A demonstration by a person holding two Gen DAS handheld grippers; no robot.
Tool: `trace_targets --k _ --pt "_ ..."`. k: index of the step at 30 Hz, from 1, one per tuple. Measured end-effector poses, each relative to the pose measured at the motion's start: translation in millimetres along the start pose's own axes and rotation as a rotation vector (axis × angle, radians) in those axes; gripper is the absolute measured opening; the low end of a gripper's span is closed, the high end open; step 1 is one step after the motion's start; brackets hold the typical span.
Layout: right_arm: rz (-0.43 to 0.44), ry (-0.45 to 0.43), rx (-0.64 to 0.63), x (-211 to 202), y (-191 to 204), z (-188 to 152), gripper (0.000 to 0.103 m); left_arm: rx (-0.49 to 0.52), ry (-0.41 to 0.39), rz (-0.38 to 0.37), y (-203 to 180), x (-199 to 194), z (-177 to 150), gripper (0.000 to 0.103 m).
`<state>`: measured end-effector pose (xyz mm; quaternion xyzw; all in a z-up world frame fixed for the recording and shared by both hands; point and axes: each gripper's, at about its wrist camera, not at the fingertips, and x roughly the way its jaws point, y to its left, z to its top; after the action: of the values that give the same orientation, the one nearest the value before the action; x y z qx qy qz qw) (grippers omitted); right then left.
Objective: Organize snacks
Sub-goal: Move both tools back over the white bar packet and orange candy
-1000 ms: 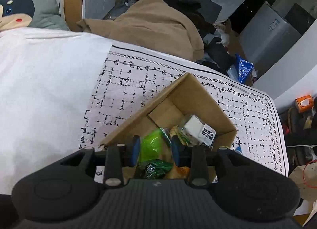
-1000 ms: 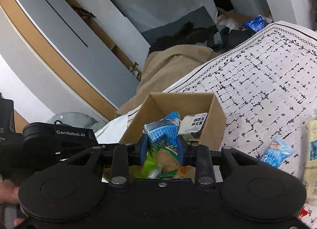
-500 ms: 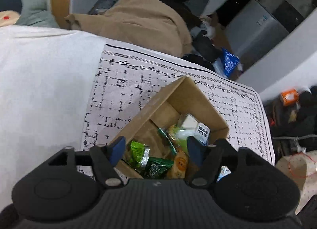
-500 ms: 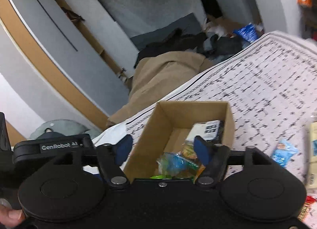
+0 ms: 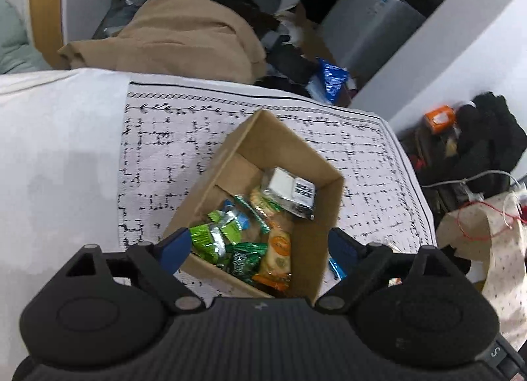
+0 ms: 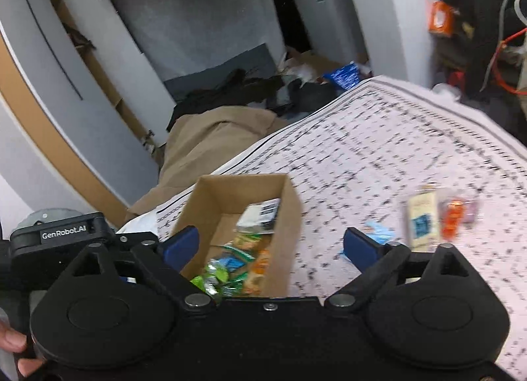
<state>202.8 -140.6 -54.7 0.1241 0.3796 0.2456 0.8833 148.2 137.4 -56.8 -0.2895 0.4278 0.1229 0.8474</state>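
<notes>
A brown cardboard box (image 5: 273, 140) stands on the patterned cloth. It holds several snack packets: green ones (image 5: 210, 239), an orange cracker pack (image 5: 278, 249) and a white-and-black pack (image 5: 290, 190). My left gripper (image 5: 258, 249) hovers above the box's near end. Its jaws are opening wide and nothing is between them. In the right wrist view the same box (image 6: 237, 190) lies below my right gripper (image 6: 270, 246), whose jaws are also opening and hold nothing. A light-blue packet (image 6: 378, 232), a cream box (image 6: 423, 219) and an orange packet (image 6: 454, 213) lie loose on the cloth to the right.
The patterned cloth (image 5: 164, 150) covers a white bed-like surface (image 5: 59, 150). Beyond its far edge lie a tan garment (image 5: 184, 35), dark clothes and a blue bag (image 5: 332, 79). Cables and clutter sit at the right. A person's fingers (image 6: 13, 344) grip the left device.
Both grippers were shut on packets over the box, the left on a green one, the right on a blue one. Both have opened, the packets now lie in the box, and both grippers have risen.
</notes>
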Motion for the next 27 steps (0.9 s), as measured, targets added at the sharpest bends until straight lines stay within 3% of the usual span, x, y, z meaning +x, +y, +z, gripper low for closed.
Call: trace_targets --k 7,15,27 --pt "-0.05 -0.041 0.055 -26.1 -42.1 3.6 0.1 0.081 -0.032 -0.04 -22.3 -10.5 -10.9 0.103" --pt "-0.08 -0.078 0.104 -42.5 -89.3 0.8 0.103 0.136 -0.067 -0.068 -54.3 -9.8 -21.5 0.103" --pt "-0.092 -0.116 0.204 -47.5 -151.1 -7.3 0.103 0.194 -0.02 -0.082 -104.5 16.4 -45.2 0.103"
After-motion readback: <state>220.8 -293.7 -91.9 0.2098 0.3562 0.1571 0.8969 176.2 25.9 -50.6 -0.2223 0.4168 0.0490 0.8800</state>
